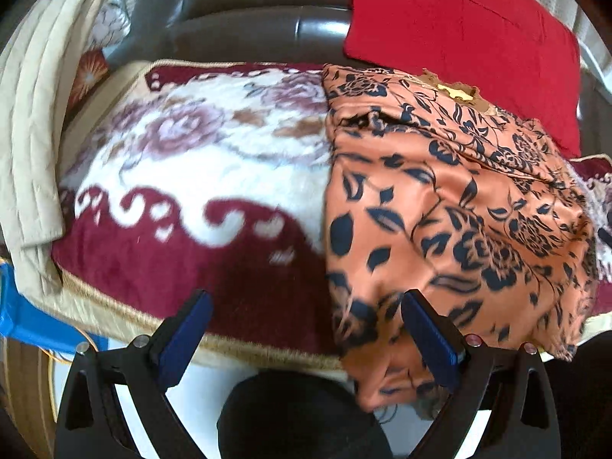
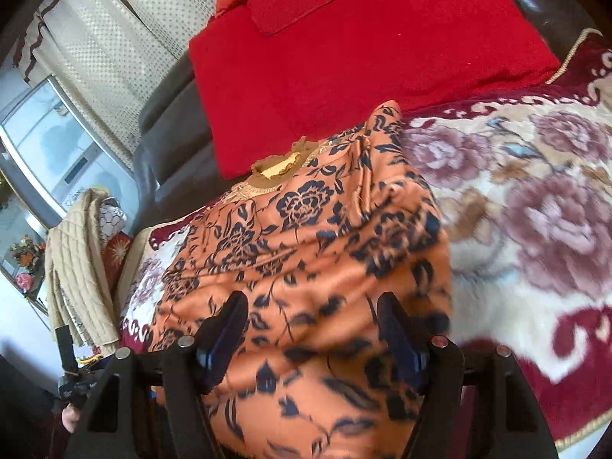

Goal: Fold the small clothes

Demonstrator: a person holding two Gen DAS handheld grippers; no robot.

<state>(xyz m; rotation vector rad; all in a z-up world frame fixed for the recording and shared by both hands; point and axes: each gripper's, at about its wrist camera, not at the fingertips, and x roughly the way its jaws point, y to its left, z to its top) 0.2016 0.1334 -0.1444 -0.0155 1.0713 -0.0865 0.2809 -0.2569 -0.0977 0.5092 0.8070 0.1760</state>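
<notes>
An orange garment with a black flower print lies folded on a maroon and cream floral blanket, its yellow-trimmed neckline toward the sofa back. My left gripper is open over the blanket's front edge, and the garment's lower left corner hangs just by its right finger. In the right wrist view the same garment fills the middle. My right gripper is held open above it, the cloth lying loose under and between the blue pads, with nothing pinched.
A red cushion leans on the dark leather sofa back behind the garment. Beige quilted cloth is draped at the left end. A blue object and white floor lie below the blanket's edge, beside a dark rounded shape.
</notes>
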